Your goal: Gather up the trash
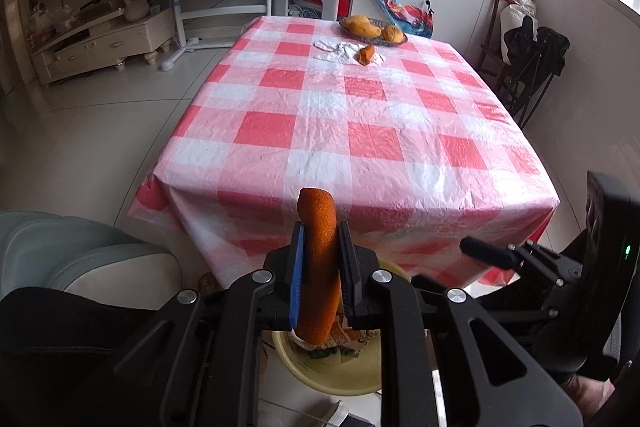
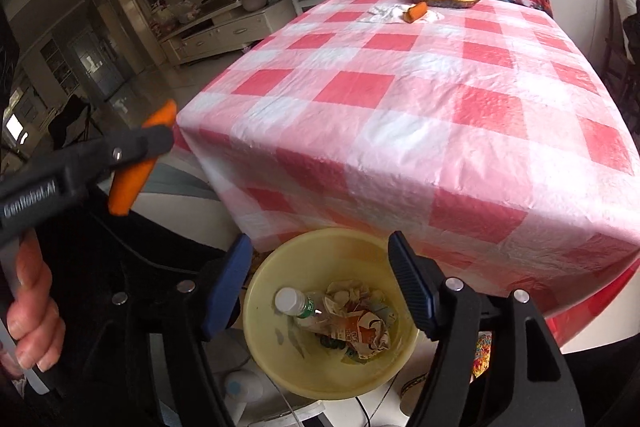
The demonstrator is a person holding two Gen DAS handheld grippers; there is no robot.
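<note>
A long orange peel strip (image 1: 318, 259) stands upright between the pads of my left gripper (image 1: 320, 227), which is shut on it just off the table's near edge. From the right wrist view the same strip (image 2: 128, 187) hangs in the left gripper (image 2: 152, 143) at the left. My right gripper (image 2: 320, 243) is open with nothing in it, over a yellow basin (image 2: 280, 259) on the floor. The basin holds a plastic bottle (image 2: 292, 303) and crumpled wrappers (image 2: 360, 327). A second orange piece (image 1: 366, 54) lies on white tissue (image 1: 340, 51) at the table's far end.
The table wears a red and white checked cloth (image 1: 360, 131). A basket of yellow fruit (image 1: 372, 29) sits at its far edge. A grey seat (image 1: 60, 251) is at the lower left, folded chairs (image 1: 532, 67) by the right wall. A person's hand (image 2: 32, 315) grips the left handle.
</note>
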